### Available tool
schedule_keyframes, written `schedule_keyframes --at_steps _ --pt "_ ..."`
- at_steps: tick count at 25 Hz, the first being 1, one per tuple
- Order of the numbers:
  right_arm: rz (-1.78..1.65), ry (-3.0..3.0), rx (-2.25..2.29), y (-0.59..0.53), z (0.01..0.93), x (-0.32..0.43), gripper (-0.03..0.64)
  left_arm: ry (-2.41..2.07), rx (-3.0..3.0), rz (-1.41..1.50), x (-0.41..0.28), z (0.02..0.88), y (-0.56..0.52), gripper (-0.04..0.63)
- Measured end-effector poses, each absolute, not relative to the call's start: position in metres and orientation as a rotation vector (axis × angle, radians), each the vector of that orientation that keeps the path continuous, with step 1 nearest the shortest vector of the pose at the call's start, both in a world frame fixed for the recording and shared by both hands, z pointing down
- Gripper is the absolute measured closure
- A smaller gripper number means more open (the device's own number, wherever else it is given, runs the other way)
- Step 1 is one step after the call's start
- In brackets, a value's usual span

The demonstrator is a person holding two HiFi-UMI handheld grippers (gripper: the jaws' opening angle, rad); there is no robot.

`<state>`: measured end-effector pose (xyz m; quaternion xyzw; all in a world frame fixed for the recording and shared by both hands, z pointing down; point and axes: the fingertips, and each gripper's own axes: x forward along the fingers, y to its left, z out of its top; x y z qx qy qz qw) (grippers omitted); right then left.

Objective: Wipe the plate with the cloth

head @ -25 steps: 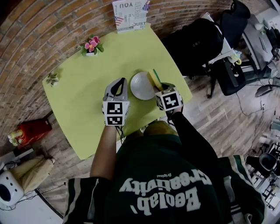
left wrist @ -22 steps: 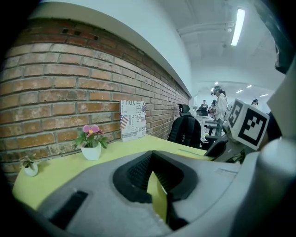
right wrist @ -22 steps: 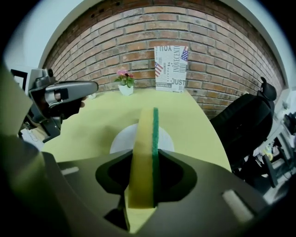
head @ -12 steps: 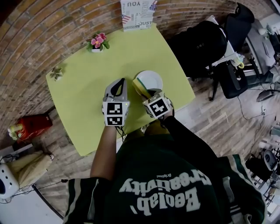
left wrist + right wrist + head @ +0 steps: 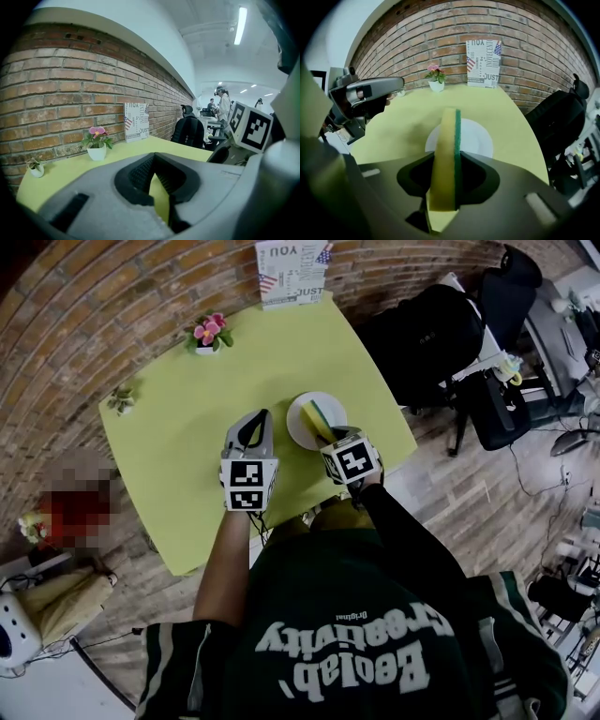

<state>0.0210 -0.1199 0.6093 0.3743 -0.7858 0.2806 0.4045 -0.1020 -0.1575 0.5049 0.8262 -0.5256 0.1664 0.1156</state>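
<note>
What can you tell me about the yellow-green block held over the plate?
A kitchen sponge: thick yellow foam with a thin green scouring layer on one face. It stands on edge, squeezed at both flat faces by the right hand-held gripper, its free end reaching out over the white plate on the yellow-green table. Whether it touches the plate is unclear.

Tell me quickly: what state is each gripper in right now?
Left gripper: closed, holding nothing.
Right gripper: closed on the sponge.
</note>
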Motion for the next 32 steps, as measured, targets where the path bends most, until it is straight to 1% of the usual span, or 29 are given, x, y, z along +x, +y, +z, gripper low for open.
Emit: schedule_keyframes --at_steps 7,15,20,25,32 --pt "0.752 -1.923 1.05 -0.129 0.609 0.068 0.476 -1.5 2.45 0.504 -0.083 0.505 -0.16 0.589" --pt "0.741 -1.912 1.073 -0.131 0.608 0.093 0.477 -1.48 2.46 0.507 -0.071 0.505 -0.161 0.589" --pt "0.675 -1.991 1.014 -0.126 0.602 0.081 0.477 -1.485 2.461 0.499 -0.07 0.503 -0.157 0.589" --pt "0.596 -2.066 0.901 -0.114 0.591 0.048 0.479 -1.494 2.46 0.504 -0.075 0.502 -0.153 0.589" --pt "0.589 -2.079 0.812 -0.089 0.595 0.005 0.479 -1.506 2.46 0.497 -0.081 0.498 -0.145 0.589"
